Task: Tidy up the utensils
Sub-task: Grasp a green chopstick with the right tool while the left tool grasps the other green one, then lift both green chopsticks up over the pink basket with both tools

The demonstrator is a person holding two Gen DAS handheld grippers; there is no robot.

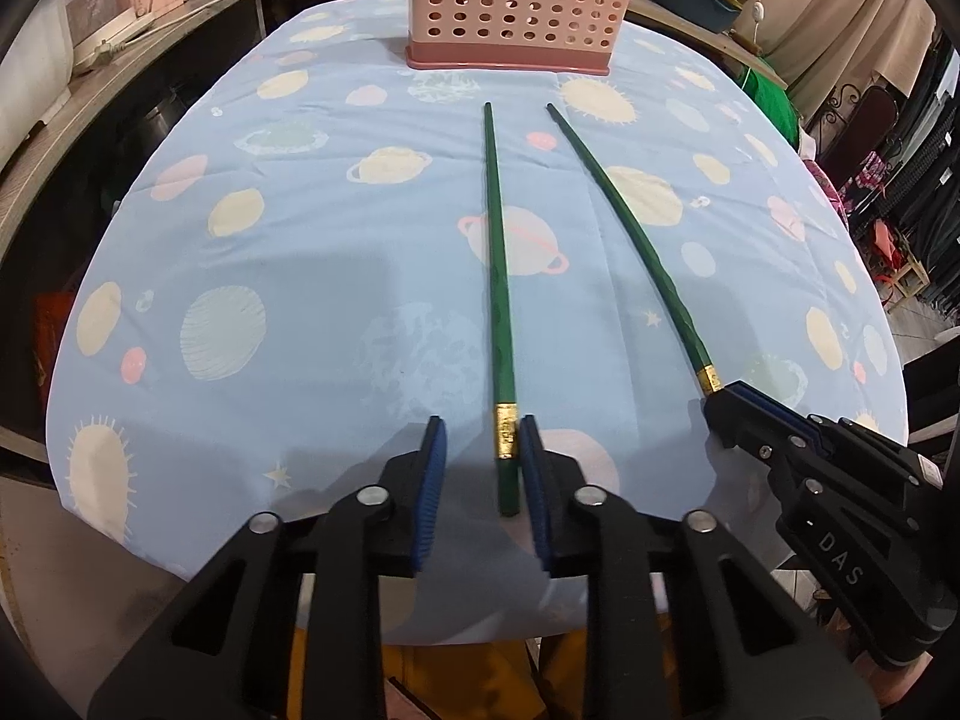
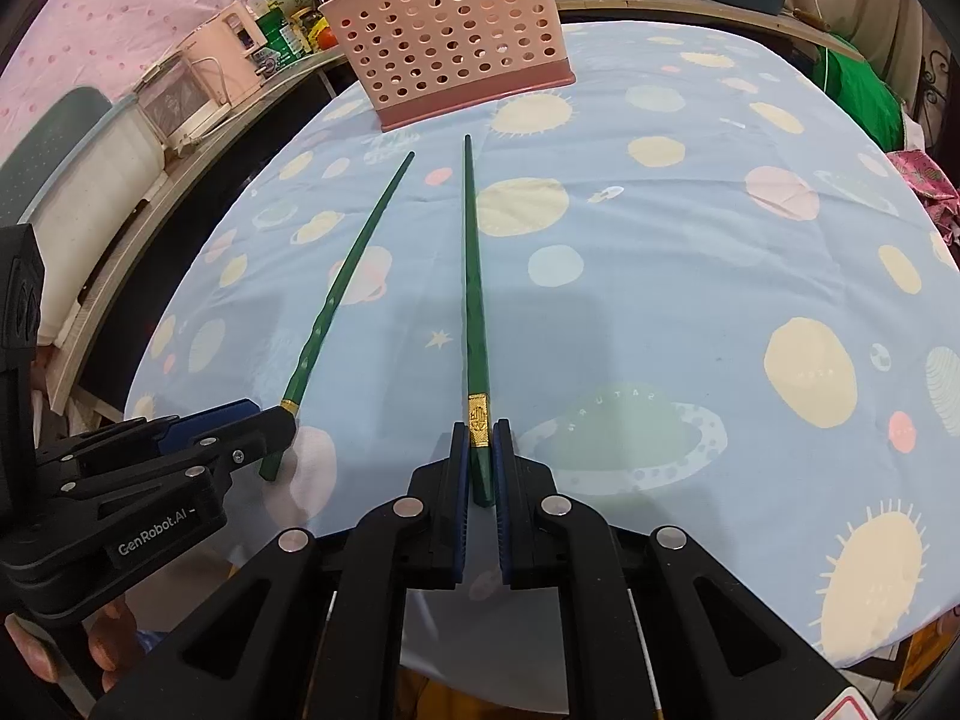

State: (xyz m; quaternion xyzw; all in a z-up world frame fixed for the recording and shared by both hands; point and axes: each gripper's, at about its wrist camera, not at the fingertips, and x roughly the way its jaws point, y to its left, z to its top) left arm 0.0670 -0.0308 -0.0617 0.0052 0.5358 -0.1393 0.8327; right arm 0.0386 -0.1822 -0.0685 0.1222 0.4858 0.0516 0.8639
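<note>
Two green chopsticks with gold bands lie on the blue planet-print tablecloth, tips toward a pink perforated utensil basket (image 1: 513,3) at the far edge. My left gripper (image 1: 483,441) is open around the thick end of the left chopstick (image 1: 498,276); the chopstick lies against the right pad. My right gripper (image 2: 481,441) is shut on the thick end of the right chopstick (image 2: 471,276). In the left wrist view the right gripper (image 1: 729,399) holds the right chopstick (image 1: 636,234). In the right wrist view the left gripper (image 2: 273,420) sits over the left chopstick (image 2: 345,276). The basket also shows in the right wrist view (image 2: 450,36).
The tablecloth (image 1: 270,276) covers a rounded table. A wooden counter (image 1: 150,42) with appliances and jars runs along the left and back. Green cloth (image 2: 858,90) and clutter sit to the right.
</note>
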